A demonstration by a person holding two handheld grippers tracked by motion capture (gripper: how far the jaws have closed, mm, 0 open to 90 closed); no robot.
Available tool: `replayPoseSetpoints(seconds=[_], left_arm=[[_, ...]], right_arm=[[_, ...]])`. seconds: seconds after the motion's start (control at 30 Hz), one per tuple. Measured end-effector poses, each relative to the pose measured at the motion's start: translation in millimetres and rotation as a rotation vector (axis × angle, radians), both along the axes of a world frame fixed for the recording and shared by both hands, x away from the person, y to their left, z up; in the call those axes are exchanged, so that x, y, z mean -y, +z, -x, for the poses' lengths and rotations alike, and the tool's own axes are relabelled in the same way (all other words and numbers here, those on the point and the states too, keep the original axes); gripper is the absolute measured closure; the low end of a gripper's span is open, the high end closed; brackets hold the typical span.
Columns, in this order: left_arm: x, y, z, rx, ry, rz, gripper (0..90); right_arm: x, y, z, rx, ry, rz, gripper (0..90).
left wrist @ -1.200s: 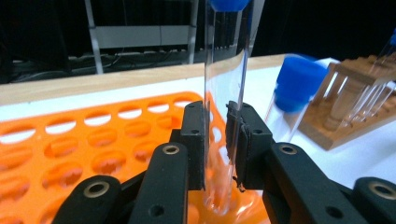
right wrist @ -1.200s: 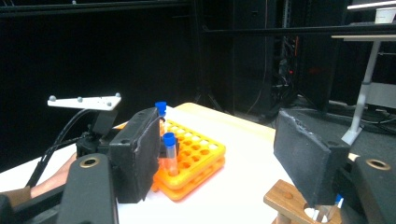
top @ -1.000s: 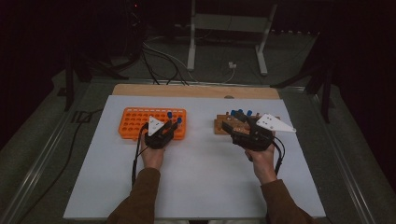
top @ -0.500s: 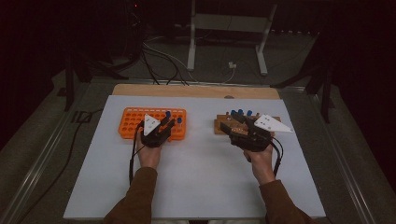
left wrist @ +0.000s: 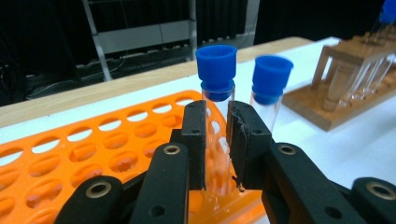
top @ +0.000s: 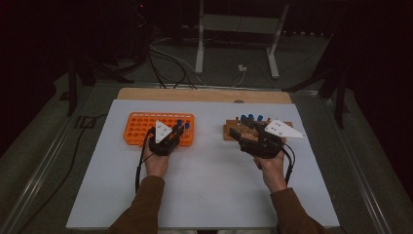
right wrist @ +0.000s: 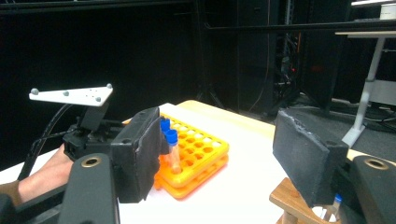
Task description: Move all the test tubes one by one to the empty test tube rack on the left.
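Tube (left wrist: 215, 100) now clamped by left hand-held gripper (left wrist: 215, 140).

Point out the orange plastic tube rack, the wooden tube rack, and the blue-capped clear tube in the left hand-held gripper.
Orange plastic tube rack (top: 141, 127): high view, holed top surface.
Wooden tube rack (left wrist: 322, 109): left gripper view, base.
Blue-capped clear tube (left wrist: 215, 65): left gripper view, blue cap.

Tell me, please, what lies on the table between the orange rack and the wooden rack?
Nothing: in the high view the white table surface is bare between the orange rack and the wooden rack.
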State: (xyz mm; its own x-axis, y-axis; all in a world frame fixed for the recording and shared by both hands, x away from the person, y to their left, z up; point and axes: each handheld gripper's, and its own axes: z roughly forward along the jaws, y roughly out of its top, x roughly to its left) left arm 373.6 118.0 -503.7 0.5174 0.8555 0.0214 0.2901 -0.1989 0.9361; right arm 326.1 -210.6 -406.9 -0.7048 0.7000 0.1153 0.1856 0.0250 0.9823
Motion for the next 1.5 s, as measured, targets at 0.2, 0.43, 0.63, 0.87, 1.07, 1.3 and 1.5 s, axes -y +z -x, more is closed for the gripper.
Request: replayPoseSetpoints(seconds=[0.2, 0.43, 0.63, 0.87, 1.07, 1.3, 1.5], left_arm=[[-0.3, -1.9, -0.3, -0.018, 0.002, 0.01, 78.0], [-6.5, -1.0, 0.3, -0.053, 0.0, 0.049, 67.4], [-14.1, 7.1, 4.0, -0.112, 0.046, 0.073, 44.9], [-21.9, 18.7, 11.8, -0.158, 0.018, 0.142, 18.7], [-32.7, 27.7, 21.1, -0.158, -0.002, 0.163, 12.5], [-41.0, 35.5, 35.7, -0.147, -0.013, 0.126, 1.8], [-48.5, 40.3, 52.3, -0.13, 0.005, 0.071, 0.7]], right_arm=[[2.1, -0.4, -0.8, -0.005, -0.008, 0.006, 31.2], [5.9, -3.7, -5.9, -0.024, -0.032, 0.026, 28.5], [9.8, -7.1, -11.1, -0.043, -0.064, 0.055, 26.1], [15.8, -9.2, -18.2, -0.058, -0.11, 0.098, 23.0], [24.7, -9.9, -24.0, -0.067, -0.163, 0.133, 18.7], [41.8, -13.0, -33.0, -0.103, -0.221, 0.157, 16.0], [56.9, -21.2, -44.1, -0.148, -0.278, 0.173, 16.4]])
